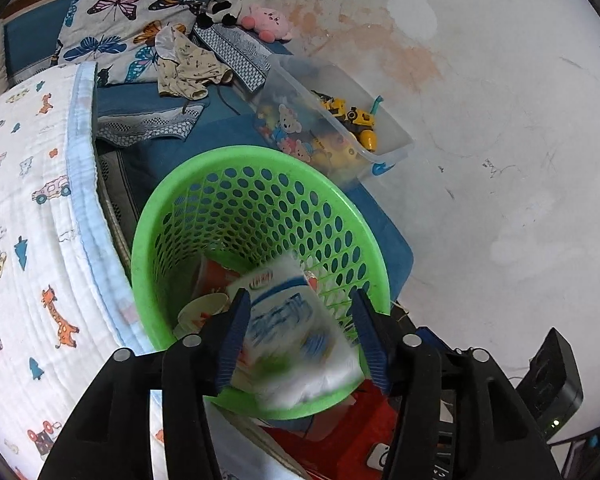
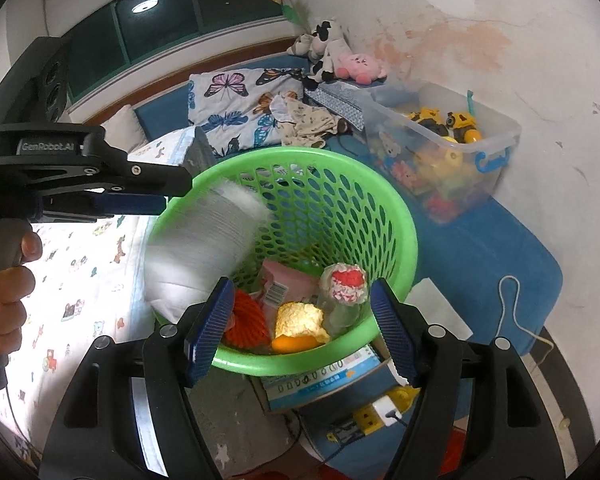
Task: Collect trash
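While white blue-printed plastic packet (image 1: 296, 332) drops, blurred, between our wide left fingers (image 1: 236, 332) into green perforated plastic basket (image 1: 172, 216), we keep clear above rim; right gripper (image 2: 302, 328) fingers also wide, empty, over basket.

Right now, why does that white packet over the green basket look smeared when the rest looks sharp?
Left wrist view: the white plastic packet with blue print is motion-blurred between the open left gripper, while the green perforated plastic basket stays crisp. Right wrist view: the same packet is streaked; the fisheye lens bends the room's edges.
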